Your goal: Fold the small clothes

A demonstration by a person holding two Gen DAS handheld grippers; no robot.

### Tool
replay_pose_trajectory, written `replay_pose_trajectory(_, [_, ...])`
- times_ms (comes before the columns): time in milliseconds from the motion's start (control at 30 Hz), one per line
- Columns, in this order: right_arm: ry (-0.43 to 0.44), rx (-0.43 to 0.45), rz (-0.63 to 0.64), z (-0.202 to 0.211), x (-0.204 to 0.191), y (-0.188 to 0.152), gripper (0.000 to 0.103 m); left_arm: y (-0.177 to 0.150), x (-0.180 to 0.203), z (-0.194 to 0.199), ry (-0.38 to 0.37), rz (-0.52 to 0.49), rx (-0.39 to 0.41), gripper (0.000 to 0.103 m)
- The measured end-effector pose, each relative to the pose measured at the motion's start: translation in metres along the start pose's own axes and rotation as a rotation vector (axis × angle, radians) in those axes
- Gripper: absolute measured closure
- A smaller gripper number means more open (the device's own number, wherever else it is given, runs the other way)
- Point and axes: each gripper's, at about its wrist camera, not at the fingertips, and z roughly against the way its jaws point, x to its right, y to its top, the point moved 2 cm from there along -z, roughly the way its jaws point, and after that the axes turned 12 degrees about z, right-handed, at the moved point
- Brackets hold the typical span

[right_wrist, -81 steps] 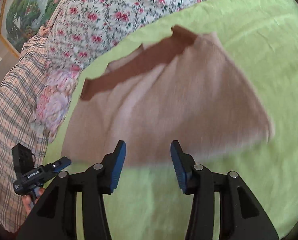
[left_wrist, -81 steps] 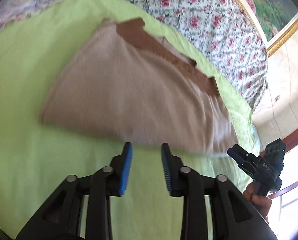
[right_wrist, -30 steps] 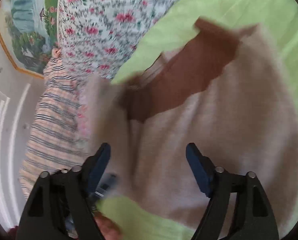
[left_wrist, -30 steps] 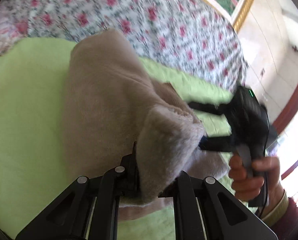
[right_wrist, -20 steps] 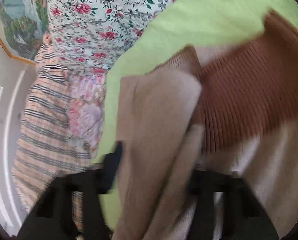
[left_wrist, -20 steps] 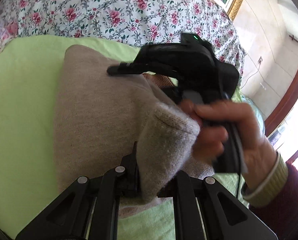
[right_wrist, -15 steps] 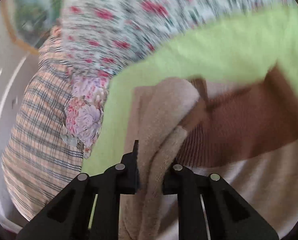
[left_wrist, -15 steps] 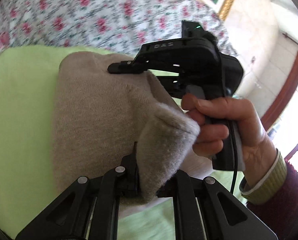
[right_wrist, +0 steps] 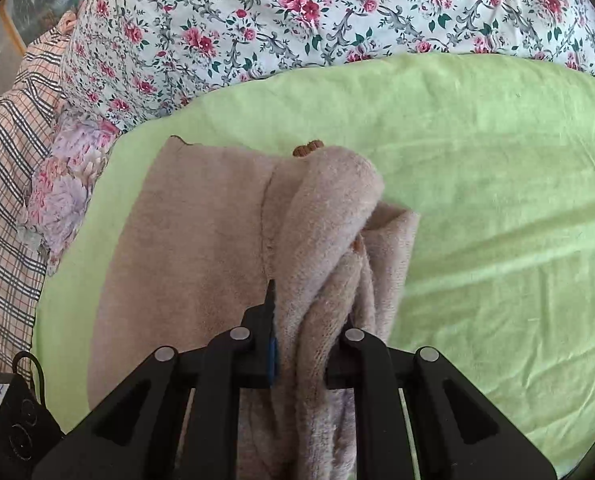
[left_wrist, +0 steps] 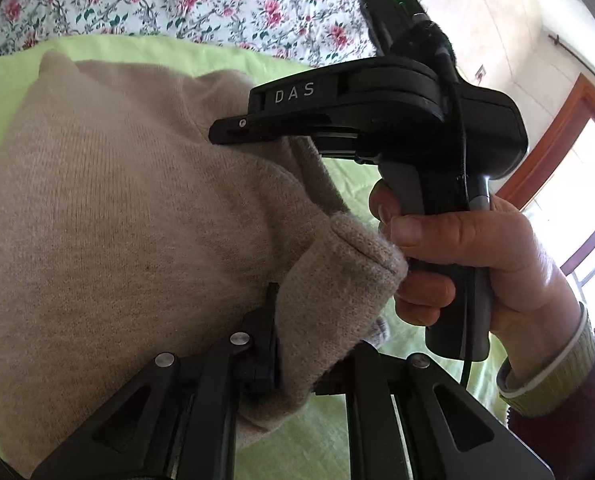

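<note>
Beige knit sweater (right_wrist: 201, 240) bunched on green sheet (right_wrist: 497, 200); left tool (left_wrist: 305, 344) and right tool (right_wrist: 305, 332) both clamp its folds; brown trim (right_wrist: 307, 147) mostly hidden.

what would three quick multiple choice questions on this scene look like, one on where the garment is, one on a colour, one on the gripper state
1. Where does the beige knit garment lie?
A. on the green sheet
B. on a wooden floor
C. in a basket

2. What colour is the sheet under it?
A. dark blue
B. light green
C. white

3. What state is the left gripper in?
A. open, away from the cloth
B. shut on nothing
C. shut on a fold of the garment

Answers:
1. A, the garment spreads over the green sheet, with the floral bedding behind it.
2. B, the sheet shows light green in both views.
3. C, its fingers pinch a bunched fold; the right gripper likewise clamps bunched cloth.
</note>
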Motion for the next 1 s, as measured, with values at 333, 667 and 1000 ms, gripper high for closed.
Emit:
replay_pose_trajectory(333, [-0.042, 0.015, 0.086, -0.002, -0.009, 0.001, 0.081, -0.001, -0.008, 0.029, -0.031, 0.017, -0.048, 0.076])
replay_pose_trajectory(667, [-0.045, 0.015, -0.071, 0.048, 0.010, -0.044, 0.033, 0.028, -0.072, 0.100, 0.008, 0.129, 0.082, 0.029])
replay_pose_trajectory(1000, [0.108, -0.007, -0.172, 0.024, 0.010, -0.049, 0.031, 0.053, -0.145, 0.051, 0.017, 0.316, -0.072, 0.017])
